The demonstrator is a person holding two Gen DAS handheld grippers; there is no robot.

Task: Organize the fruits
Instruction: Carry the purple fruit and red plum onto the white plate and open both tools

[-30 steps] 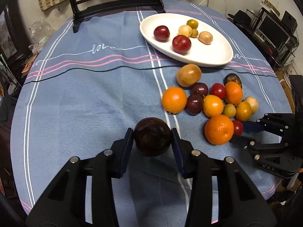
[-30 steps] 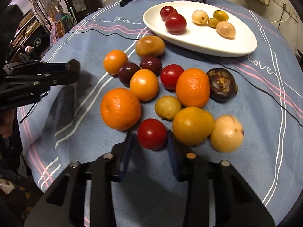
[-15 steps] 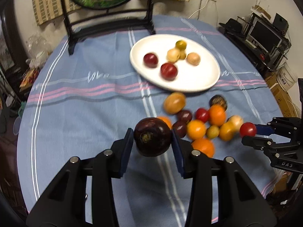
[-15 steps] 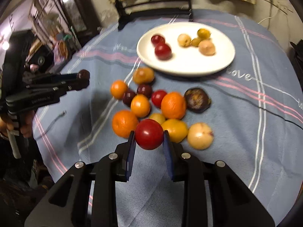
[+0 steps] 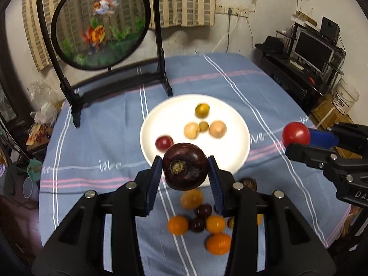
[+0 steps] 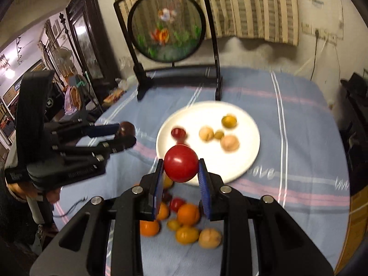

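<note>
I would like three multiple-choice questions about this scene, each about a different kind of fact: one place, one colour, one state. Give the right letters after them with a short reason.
1. Where is the white plate standing?
A. on the floor
B. on the blue tablecloth, in front of the round fish screen
C. on a chair

2. What colour is the fruit in the right gripper?
A. red
B. green
C. white

3. What is the state of the left gripper?
A. open and empty
B. lying on the table
C. shut on a dark purple fruit

Answers:
1 B: the plate rests on the striped cloth, nearer than the screen's stand.
2 A: the red fruit sits between the blue pads.
3 C: both pads press the fruit's sides above the table.
</note>
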